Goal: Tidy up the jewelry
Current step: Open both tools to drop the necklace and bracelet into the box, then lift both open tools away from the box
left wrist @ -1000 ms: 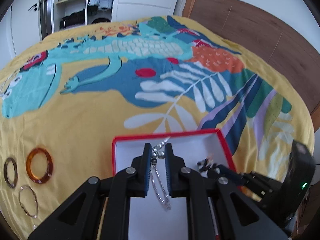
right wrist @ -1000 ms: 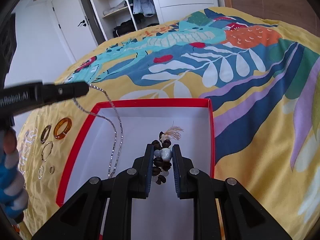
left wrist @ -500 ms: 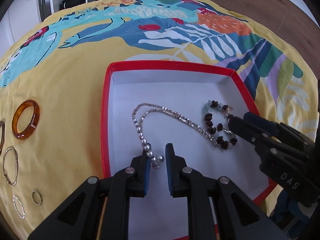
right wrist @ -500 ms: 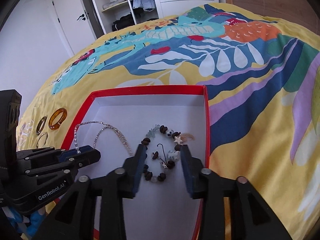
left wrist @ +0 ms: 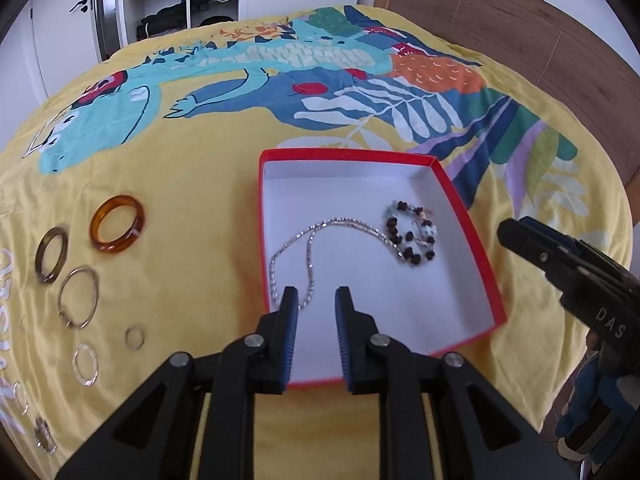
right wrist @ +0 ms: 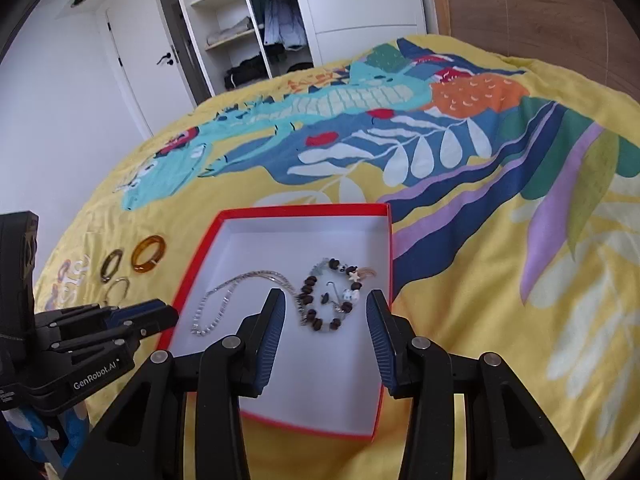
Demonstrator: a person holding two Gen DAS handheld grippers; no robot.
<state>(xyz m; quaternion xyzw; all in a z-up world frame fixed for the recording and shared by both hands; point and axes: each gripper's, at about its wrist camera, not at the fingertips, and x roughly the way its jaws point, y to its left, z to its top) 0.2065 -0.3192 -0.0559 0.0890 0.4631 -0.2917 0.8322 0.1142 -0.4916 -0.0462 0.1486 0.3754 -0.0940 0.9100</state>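
Now the rings could get left behind

Silver chain (left wrist: 308,248) and beaded bracelet (left wrist: 410,236) lie in the red box (left wrist: 472,236). Both grippers, left gripper (left wrist: 313,300) and right gripper (right wrist: 326,310), have just been opening, jaws empty. Bangles (amber bangle (left wrist: 117,230) included) remain on the bed; thin rings may slip between pads.

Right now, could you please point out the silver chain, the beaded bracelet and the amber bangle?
silver chain (left wrist: 308,248), left wrist view, on its inner strand.
beaded bracelet (right wrist: 310,298), right wrist view, on its dark beads at the left.
amber bangle (left wrist: 102,245), left wrist view, on its near rim.
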